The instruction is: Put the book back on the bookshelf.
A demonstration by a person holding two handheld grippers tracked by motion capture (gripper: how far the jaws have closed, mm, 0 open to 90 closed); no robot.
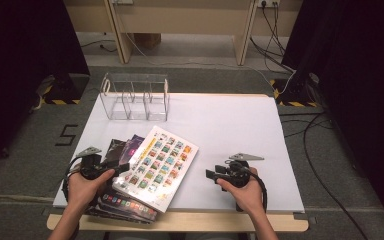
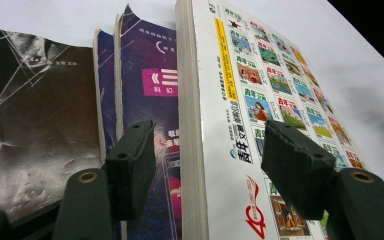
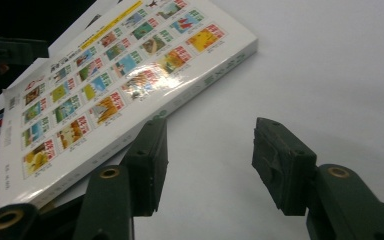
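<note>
Fingers (image 2: 130, 165) of my left gripper (image 2: 207, 167) are straddling, wide open, the edge of the white book (image 1: 156, 166) lying on the pile well short of the clear rack (image 1: 135, 97), so I am judging closing comes next, while my right gripper (image 3: 210, 165) is waiting open beside that book.

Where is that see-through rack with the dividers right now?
In the high view the clear rack stands at the far left corner of the white table, beyond the stack of books.

Lighting table (image 1: 230, 125) brightly from overhead, surroundings staying dark; glaring off white book cover (image 3: 145, 82); blurring near jaws slightly.
</note>
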